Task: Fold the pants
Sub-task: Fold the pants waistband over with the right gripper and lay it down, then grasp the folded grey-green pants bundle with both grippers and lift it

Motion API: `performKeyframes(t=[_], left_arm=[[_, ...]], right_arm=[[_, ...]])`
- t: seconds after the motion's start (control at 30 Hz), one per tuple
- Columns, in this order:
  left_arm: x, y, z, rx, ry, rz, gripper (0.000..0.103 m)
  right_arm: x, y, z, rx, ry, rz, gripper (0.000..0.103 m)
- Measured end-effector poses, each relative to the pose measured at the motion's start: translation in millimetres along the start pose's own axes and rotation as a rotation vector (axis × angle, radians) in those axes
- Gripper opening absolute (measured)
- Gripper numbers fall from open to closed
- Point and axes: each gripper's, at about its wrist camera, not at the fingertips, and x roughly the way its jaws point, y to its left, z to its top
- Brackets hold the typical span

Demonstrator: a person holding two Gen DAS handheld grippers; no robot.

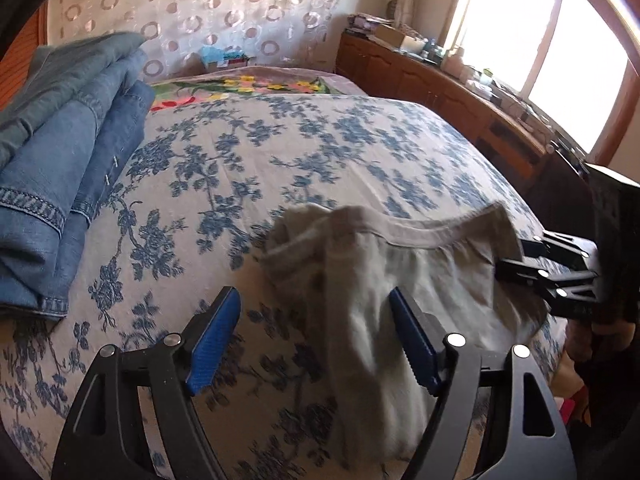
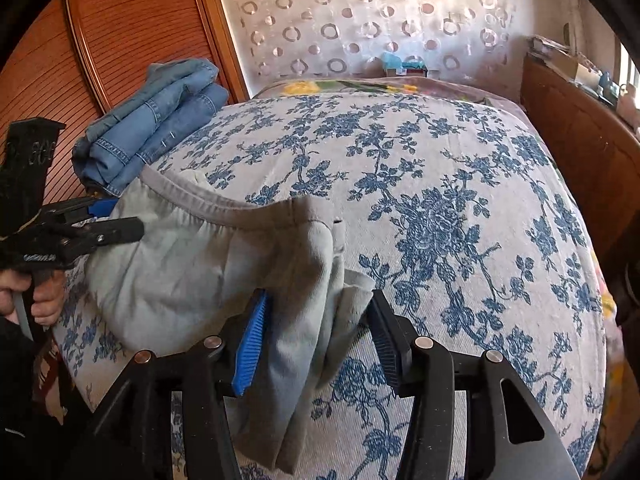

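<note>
Both grippers (image 1: 316,340) (image 2: 316,344) agape around pants (image 2: 192,264).

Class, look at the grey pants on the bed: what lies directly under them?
Under the grey pants lies the blue-flowered bedspread, showing all around them. The part beneath the cloth is covered, so whether anything else lies there cannot be seen.

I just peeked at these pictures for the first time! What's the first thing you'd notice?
The grey pants lie bunched on the near edge of the blue-flowered bedspread, with both grippers open around the cloth: the left gripper by one end of the waistband and the right gripper by the other. A stack of folded jeans sits on the bed's left side.
</note>
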Motion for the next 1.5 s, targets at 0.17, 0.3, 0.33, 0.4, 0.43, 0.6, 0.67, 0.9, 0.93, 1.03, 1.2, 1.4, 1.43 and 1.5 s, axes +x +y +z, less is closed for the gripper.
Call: performKeyframes(t=[0.17, 0.3, 0.33, 0.4, 0.43, 0.6, 0.67, 0.9, 0.93, 1.03, 1.2, 1.4, 1.43, 1.5], left_arm=[[8, 5, 6, -0.046, 0.008, -0.083, 0.058], [14, 4, 7, -0.051, 0.011, -0.102, 0.048], [14, 3, 7, -0.049, 0.009, -0.104, 0.044], [15, 2, 6, -0.059, 0.018, -0.146, 0.03], [14, 1, 6, -0.059, 0.018, -0.153, 0.024], [-10, -9, 3, -0.037, -0.051, -0.111, 0.014], [-22, -16, 3, -0.017, -0.084, -0.09, 0.014], [-57, -22, 6, 0.019, -0.169, -0.029, 0.014], [-61, -20, 6, 0.018, -0.176, -0.027, 0.014], [-70, -17, 8, 0.015, -0.198, -0.023, 0.014], [-83, -10, 10, 0.009, -0.229, -0.007, 0.014], [-99, 5, 16, -0.01, -0.273, 0.012, 0.014], [-102, 7, 16, -0.013, -0.28, 0.015, 0.014], [-107, 12, 21, -0.018, -0.297, 0.023, 0.014]], right_arm=[[4, 1, 2, -0.002, -0.001, 0.009, 0.041], [9, 0, 6, 0.013, -0.002, 0.037, 0.031], [10, -1, 6, 0.016, 0.0, 0.046, 0.026], [13, 0, 7, 0.016, 0.006, 0.071, 0.018], [13, 1, 7, 0.009, 0.003, 0.071, 0.017], [6, 3, 8, -0.005, -0.038, 0.081, 0.015], [-1, 6, 10, -0.015, -0.07, 0.078, 0.014], [-23, 22, 21, -0.089, -0.15, 0.051, 0.014], [-26, 25, 23, -0.1, -0.159, 0.05, 0.014], [-31, 32, 27, -0.119, -0.176, 0.048, 0.014], [-32, 38, 39, -0.163, -0.189, 0.043, 0.014], [-34, 51, 64, -0.217, -0.21, 0.046, 0.014], [-35, 53, 71, -0.226, -0.22, 0.05, 0.014], [-35, 57, 82, -0.241, -0.236, 0.062, 0.014]])
